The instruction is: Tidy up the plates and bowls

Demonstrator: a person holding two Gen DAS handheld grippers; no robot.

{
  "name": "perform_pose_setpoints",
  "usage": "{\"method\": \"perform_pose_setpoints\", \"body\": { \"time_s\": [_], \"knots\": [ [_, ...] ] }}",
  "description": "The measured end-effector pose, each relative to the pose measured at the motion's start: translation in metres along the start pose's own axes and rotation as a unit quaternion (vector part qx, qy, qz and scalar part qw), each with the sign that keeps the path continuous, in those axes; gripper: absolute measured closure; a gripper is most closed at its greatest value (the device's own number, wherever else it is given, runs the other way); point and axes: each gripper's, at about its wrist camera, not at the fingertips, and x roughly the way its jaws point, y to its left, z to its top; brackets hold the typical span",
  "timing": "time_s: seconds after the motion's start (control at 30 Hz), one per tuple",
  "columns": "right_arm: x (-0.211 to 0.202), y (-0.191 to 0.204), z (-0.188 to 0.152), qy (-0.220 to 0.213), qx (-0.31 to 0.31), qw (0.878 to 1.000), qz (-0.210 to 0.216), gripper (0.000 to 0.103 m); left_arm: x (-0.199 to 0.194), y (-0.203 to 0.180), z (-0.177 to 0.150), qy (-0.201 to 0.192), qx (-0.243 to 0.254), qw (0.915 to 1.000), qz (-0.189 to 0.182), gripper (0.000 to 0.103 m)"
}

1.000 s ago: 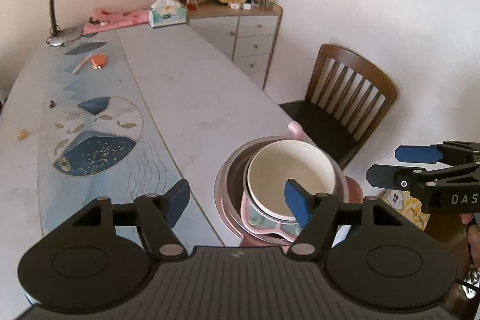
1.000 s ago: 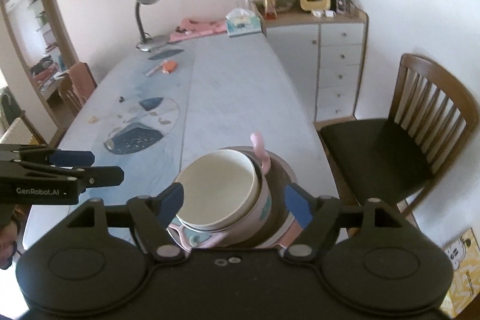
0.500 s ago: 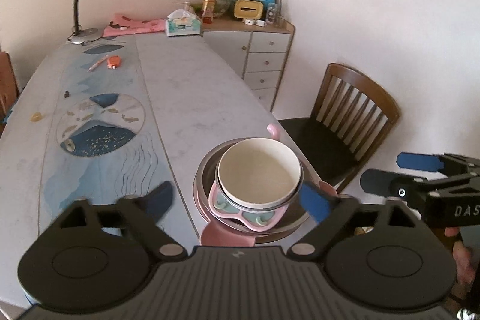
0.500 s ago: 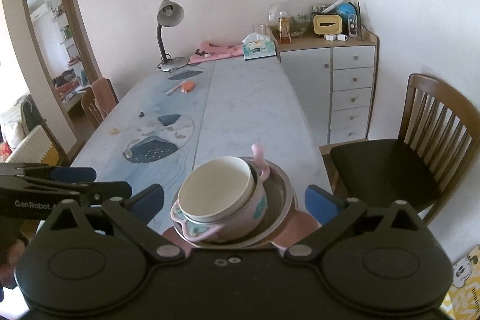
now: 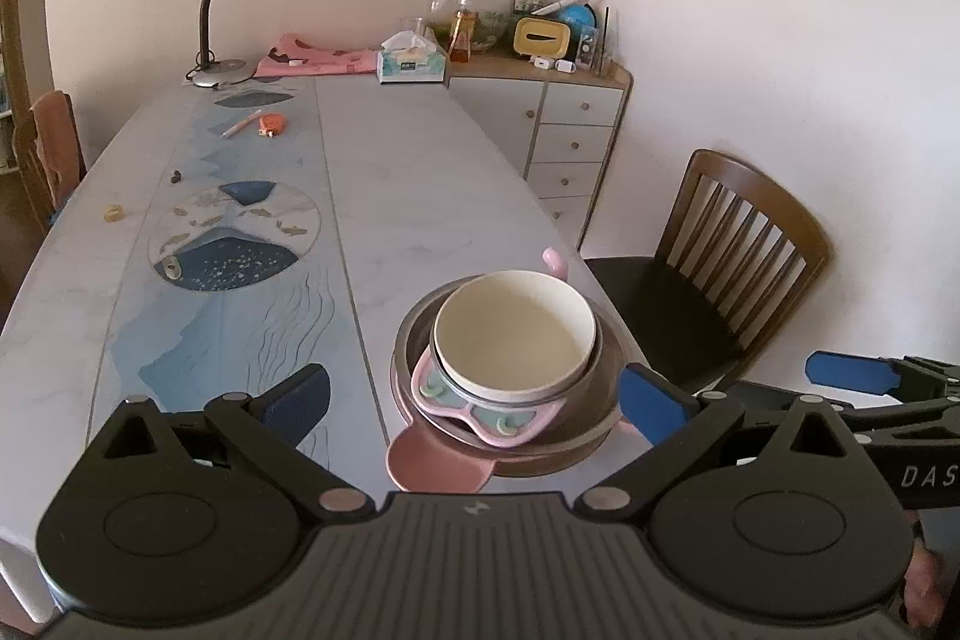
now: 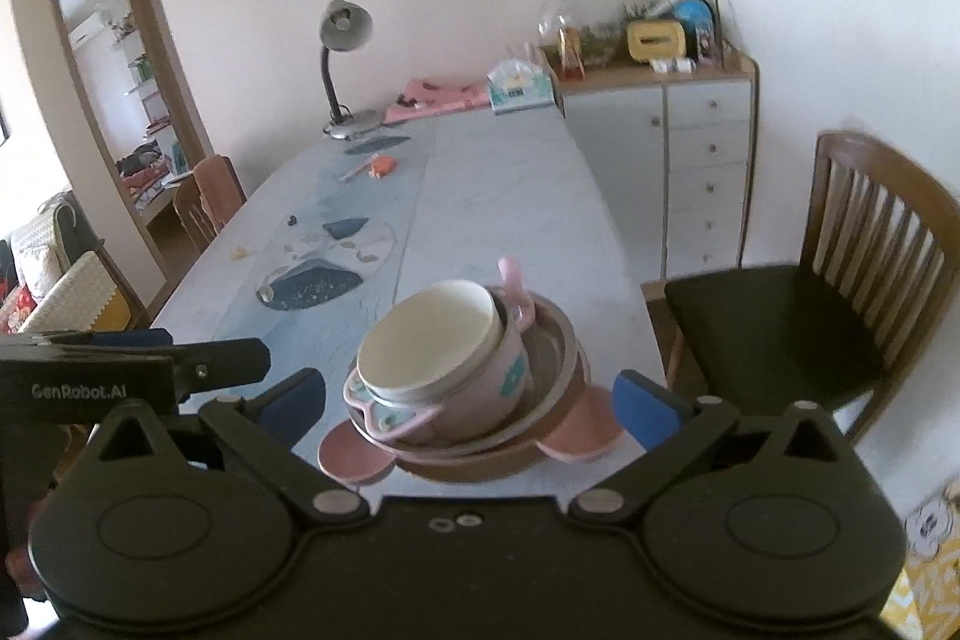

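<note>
1. Cream bowl (image 5: 515,331) (image 6: 433,340): round, pale inside, empty, upright, topmost of the stack, low centre of both frames.
2. Pink bowl (image 5: 480,409) (image 6: 480,388): two-handled, teal marks on rim tabs and wall, nested right under the cream one, slightly tilted in the right wrist view.
3. Metal bowl (image 5: 414,340) (image 6: 555,346): grey steel, wide, shallow, cradling the pink one.
4. Pink plate (image 5: 432,463) (image 6: 354,457): at the bottom, ear-like lobes jutting out, resting on the surface (image 5: 408,196) (image 6: 510,196) near its near right edge.
</note>
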Motion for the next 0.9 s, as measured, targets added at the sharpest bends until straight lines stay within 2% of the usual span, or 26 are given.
{"method": "perform_pose_setpoints", "body": {
  "time_s": [0.23,0.9],
  "knots": [
    [-0.005,-0.007,-0.004,-0.003,0.018,1.000,-0.014,0.000,-0.004,-0.007,-0.002,-0.006,-0.003,0.9999,0.015,0.000],
    [-0.007,-0.009,-0.009,-0.008,0.012,1.000,-0.010,0.001,-0.010,-0.015,-0.009,-0.014,-0.007,0.9995,0.029,0.000]
  ]
}}
